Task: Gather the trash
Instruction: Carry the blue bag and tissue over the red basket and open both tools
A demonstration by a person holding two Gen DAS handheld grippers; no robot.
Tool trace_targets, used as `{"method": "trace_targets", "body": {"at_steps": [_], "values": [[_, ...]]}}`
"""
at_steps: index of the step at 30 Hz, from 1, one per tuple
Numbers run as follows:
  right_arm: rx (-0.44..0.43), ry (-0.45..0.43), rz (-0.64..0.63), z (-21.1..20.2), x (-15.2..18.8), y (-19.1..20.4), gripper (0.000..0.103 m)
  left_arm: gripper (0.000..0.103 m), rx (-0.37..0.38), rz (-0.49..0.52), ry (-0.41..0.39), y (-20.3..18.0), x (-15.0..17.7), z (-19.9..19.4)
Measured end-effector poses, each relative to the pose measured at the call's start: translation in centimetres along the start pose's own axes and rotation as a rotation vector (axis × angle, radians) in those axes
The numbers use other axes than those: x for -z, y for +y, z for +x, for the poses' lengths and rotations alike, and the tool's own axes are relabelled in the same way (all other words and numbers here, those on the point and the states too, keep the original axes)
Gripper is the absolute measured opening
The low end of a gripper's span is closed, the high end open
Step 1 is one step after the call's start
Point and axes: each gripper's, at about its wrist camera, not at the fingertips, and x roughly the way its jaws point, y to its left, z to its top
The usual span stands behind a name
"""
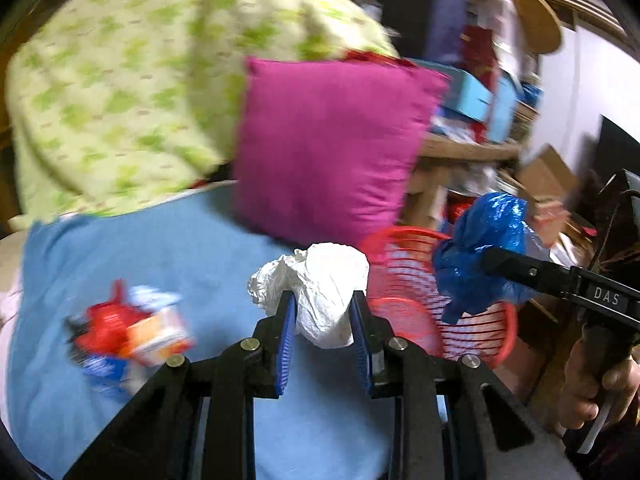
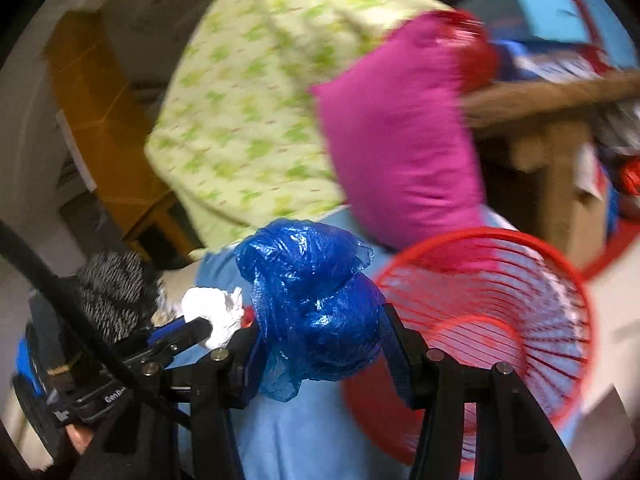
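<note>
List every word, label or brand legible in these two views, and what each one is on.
"DAS": white letters on a black label on the right tongs' body, left wrist view.
"GenRo…": partial white print on the left tongs' body, right wrist view; the rest is cut off.
A second white word lower on that body: too blurred to read.
Print on the red, orange and blue wrappers on the blue sheet: blurred, unreadable.

The left wrist view looks forward and down along its own fingers, close over a blue bedsheet, with a magenta cushion at twelve o'clock and a red basket at three. The right wrist view sits just to its right, facing the same way, cushion at one o'clock, basket at four. Each view catches the other gripper at its edge.
</note>
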Motion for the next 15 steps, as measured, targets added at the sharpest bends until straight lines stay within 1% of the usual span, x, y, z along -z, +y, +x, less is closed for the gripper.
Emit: {"method": "trace_targets", "body": {"at_steps": [3,4,7,9,10,11,12,13,15], "values": [[0.094,-0.001,0.048,-2.1,-0.7,-3.5,0.057,0.030,0.050,0.051,0.038,-3.7,-0.7,2.7],[0.124,0.010,0.069,-2.6,-0.7,-4.8,0.057,0.031,0.065,0.066,0.062,-4.9,-0.9,3.8],[0.146,0.042,0.133,-3.0,-0.4,-8.0,0.057,0.031,0.073,0.097,0.105,-7.3,-1.1,5.8],[0.161,0.053,0.160,-3.0,-0.2,-9.4,0.059,0.042,0.063,0.111,0.139,-7.9,-1.0,7.0],[0.162,0.062,0.178,-3.1,0.1,-10.1,0.062,0.044,0.060,0.114,0.149,-8.1,-1.0,7.5],[0.162,0.069,0.191,-2.8,0.3,-10.4,0.065,0.051,0.056,0.115,0.155,-8.2,-0.8,7.8],[0.163,0.075,0.205,-2.7,0.4,-10.8,0.069,0.060,0.049,0.116,0.157,-8.3,-0.8,8.1],[0.169,0.073,0.213,-2.7,0.5,-11.0,0.069,0.063,0.047,0.117,0.149,-8.3,-0.8,8.0],[0.172,0.064,0.218,-2.5,0.5,-11.2,0.069,0.063,0.042,0.124,0.124,-8.1,-0.5,7.1]]}}
